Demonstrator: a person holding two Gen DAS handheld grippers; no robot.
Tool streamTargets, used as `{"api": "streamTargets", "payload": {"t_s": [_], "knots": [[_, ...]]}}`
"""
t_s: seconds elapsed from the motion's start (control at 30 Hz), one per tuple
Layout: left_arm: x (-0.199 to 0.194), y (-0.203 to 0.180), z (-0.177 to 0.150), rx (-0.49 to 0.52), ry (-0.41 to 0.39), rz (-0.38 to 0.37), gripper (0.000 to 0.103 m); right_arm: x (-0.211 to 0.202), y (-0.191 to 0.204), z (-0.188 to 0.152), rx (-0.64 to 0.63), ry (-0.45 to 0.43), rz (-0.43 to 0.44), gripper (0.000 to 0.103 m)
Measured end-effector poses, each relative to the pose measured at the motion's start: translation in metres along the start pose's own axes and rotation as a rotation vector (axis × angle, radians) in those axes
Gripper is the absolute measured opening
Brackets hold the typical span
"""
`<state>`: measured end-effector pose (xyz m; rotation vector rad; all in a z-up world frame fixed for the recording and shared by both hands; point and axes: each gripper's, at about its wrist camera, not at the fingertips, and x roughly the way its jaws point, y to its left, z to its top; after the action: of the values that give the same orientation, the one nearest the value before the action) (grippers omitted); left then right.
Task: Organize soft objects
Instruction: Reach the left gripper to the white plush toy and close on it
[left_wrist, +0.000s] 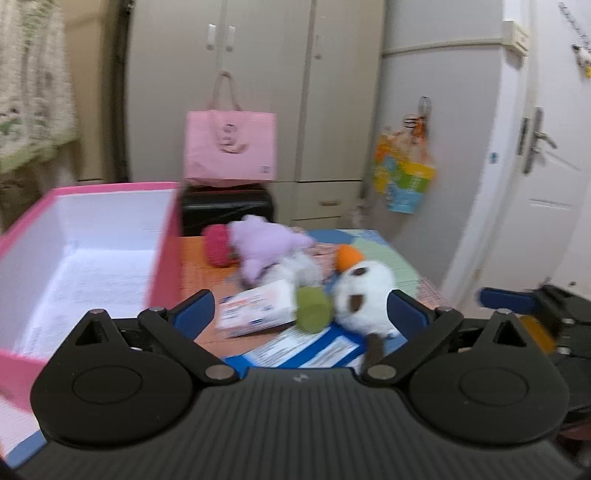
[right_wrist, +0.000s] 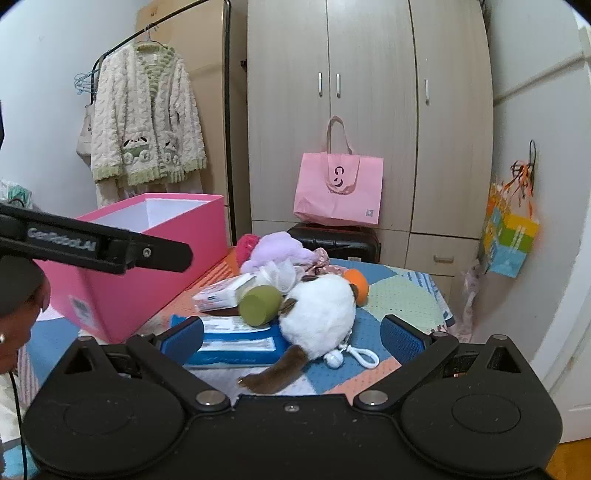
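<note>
The white plush (right_wrist: 317, 314) lies at twelve o'clock ahead of my right gripper (right_wrist: 293, 338), looking light, squashy and best pinched across its round body, with the pink box (right_wrist: 159, 258) at ten o'clock, and both my grippers, left (left_wrist: 301, 315) too, gape wide, empty.

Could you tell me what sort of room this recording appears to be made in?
Most likely a bedroom at home: a tall wardrobe fills the back wall, a fleecy robe hangs on a clothes rail, and a suitcase stands beside a quilt-covered surface strewn with plush toys.
</note>
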<state>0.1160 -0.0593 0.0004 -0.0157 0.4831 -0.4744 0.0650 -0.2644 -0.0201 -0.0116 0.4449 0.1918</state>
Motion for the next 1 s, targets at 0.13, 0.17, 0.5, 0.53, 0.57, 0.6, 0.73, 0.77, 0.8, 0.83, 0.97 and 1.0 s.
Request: {"api": "streamTargets", "payload": {"t_s": [0.13,0.17,0.5,0.53,0.57,0.6,0.73,0.77,0.8,0.83,0.97,1.0], "knots": [[0.025,-0.012,0.005,0.040,0.003,-0.062,0.096,0.025,-0.019,-0.004,0.068,0.021,0.032,0.100],[0.032,-0.014,0.005,0.053,0.010,-0.081,0.094,0.031,-0.022,-0.006,0.073,0.021,0.039,0.098],[0.092,-0.033,0.008,0.120,0.121,-0.265,0.056,0.075,-0.035,-0.012,0.042,0.044,0.095,0.089],[0.096,-0.034,0.008,0.115,0.133,-0.275,0.055,0.078,-0.035,-0.012,0.037,0.049,0.098,0.089],[0.100,-0.034,0.007,0.113,0.141,-0.276,0.055,0.081,-0.035,-0.012,0.035,0.055,0.101,0.089],[0.102,-0.035,0.008,0.115,0.145,-0.264,0.055,0.083,-0.036,-0.012,0.037,0.062,0.104,0.088],[0.116,-0.037,0.006,0.128,0.177,-0.198,0.055,0.099,-0.045,-0.014,0.093,0.120,0.099,0.083],[0.119,-0.036,0.006,0.122,0.195,-0.198,0.055,0.102,-0.046,-0.015,0.105,0.134,0.117,0.081],[0.122,-0.036,0.005,0.110,0.214,-0.202,0.055,0.105,-0.047,-0.016,0.105,0.149,0.133,0.073],[0.124,-0.036,0.004,0.104,0.220,-0.199,0.055,0.106,-0.046,-0.017,0.102,0.153,0.144,0.068],[0.123,-0.040,0.001,0.124,0.222,-0.173,0.053,0.100,-0.041,-0.020,0.079,0.124,0.127,0.064],[0.122,-0.042,0.000,0.128,0.224,-0.170,0.053,0.099,-0.040,-0.020,0.072,0.117,0.117,0.064]]}}
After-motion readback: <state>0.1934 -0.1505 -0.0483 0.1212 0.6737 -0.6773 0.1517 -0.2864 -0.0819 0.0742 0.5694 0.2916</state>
